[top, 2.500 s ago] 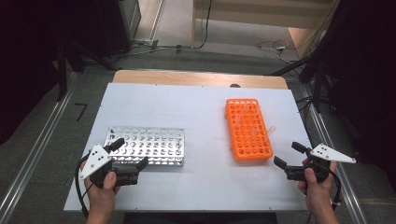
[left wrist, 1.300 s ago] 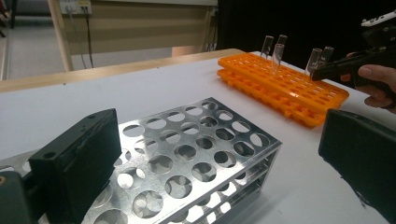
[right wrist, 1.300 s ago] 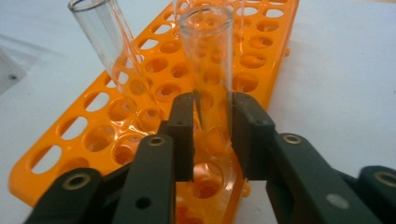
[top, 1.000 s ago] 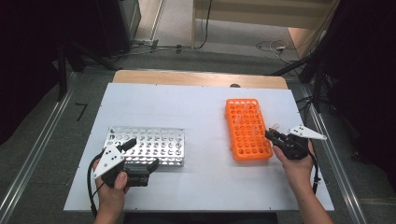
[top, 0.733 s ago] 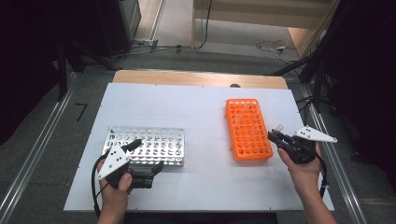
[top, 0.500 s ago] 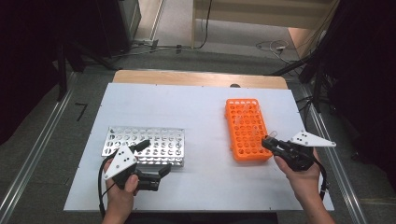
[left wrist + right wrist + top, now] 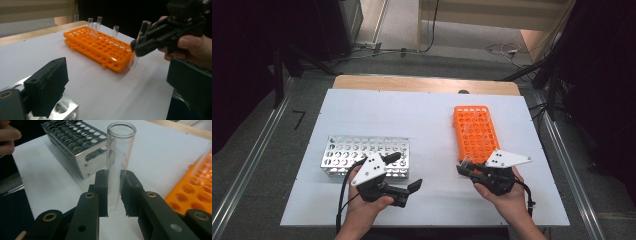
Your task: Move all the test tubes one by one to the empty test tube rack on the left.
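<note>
Light, slippery and breakable, the glass tube (image 7: 119,157) sits upright, pinched mid-body by the right gripper (image 7: 113,192) fingers just near of the orange rack (image 7: 476,131), while the left gripper (image 7: 404,172) fingers gape empty by the metal rack (image 7: 362,152).

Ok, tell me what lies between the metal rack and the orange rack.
Bare white table only: in the high view nothing stands between the metal rack and the orange rack. The right gripper holds its glass tube nearer the orange rack's front corner.

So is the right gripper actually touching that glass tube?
Touching. In the right gripper view, the right gripper has both jaws pressed against the sides of the glass tube, holding it upright.
</note>
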A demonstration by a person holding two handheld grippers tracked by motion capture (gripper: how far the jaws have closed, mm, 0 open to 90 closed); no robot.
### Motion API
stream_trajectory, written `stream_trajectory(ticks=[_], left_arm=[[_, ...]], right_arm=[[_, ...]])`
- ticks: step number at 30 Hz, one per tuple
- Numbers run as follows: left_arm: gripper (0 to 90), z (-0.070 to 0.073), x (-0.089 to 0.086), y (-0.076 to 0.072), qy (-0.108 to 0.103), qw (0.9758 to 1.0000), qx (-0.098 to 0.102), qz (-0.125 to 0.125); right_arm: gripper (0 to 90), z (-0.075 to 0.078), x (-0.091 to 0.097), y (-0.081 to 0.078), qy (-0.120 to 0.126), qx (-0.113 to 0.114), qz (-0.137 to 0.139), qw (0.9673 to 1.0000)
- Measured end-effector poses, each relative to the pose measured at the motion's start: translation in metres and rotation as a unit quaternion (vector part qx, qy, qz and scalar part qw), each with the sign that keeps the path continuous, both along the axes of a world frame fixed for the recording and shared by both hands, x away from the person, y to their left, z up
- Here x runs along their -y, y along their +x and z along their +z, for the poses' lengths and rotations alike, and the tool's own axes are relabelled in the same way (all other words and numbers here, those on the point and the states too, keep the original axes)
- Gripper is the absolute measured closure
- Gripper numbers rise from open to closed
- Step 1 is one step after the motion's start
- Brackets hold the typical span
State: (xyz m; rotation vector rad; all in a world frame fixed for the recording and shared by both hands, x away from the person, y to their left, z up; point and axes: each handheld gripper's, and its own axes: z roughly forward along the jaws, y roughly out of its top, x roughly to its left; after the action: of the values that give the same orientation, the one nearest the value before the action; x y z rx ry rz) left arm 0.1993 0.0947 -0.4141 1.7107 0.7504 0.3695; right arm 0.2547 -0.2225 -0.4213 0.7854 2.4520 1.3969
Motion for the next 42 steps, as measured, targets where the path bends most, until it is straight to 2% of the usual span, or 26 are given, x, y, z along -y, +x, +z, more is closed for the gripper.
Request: stream_trajectory(ticks=[7,12,18,22,30,34,39,40,42], left_arm=[[21.4,0.006,0.029,0.004,0.02,0.9997,-0.01,-0.01],[37.7,0.006,0.046,0.006,0.028,0.9991,-0.014,-0.029],[56.3,0.005,0.058,0.008,0.042,0.9981,-0.014,-0.043],[64.7,0.004,0.062,0.008,0.048,0.9976,-0.014,-0.047],[74.6,0.001,0.066,0.007,0.061,0.9968,-0.01,-0.05],[75.8,0.001,0.066,0.006,0.068,0.9965,-0.006,-0.049],[76.1,0.001,0.065,0.008,0.063,0.9968,-0.01,-0.048],[76.2,0.001,0.063,0.01,0.06,0.9971,-0.012,-0.045],[76.2,0.001,0.06,0.012,0.058,0.9974,-0.013,-0.04]], right_arm=[[74.2,-0.005,-0.023,-0.008,-0.016,-0.001,0.034,0.9993],[74.2,-0.008,-0.034,-0.013,-0.026,-0.001,0.049,0.9985],[74.1,-0.01,-0.043,-0.019,-0.04,0.005,0.065,0.9971],[74.1,-0.01,-0.046,-0.021,-0.044,0.009,0.07,0.9965],[74.2,-0.01,-0.049,-0.023,-0.046,0.009,0.078,0.9958],[74.1,-0.011,-0.049,-0.023,-0.047,0.006,0.075,0.9961],[73.4,-0.012,-0.049,-0.022,-0.04,0.011,0.073,0.9964],[71.8,-0.012,-0.048,-0.021,-0.037,0.009,0.074,0.9965],[61.6,-0.012,-0.046,-0.021,-0.031,0.011,0.068,0.9971]])
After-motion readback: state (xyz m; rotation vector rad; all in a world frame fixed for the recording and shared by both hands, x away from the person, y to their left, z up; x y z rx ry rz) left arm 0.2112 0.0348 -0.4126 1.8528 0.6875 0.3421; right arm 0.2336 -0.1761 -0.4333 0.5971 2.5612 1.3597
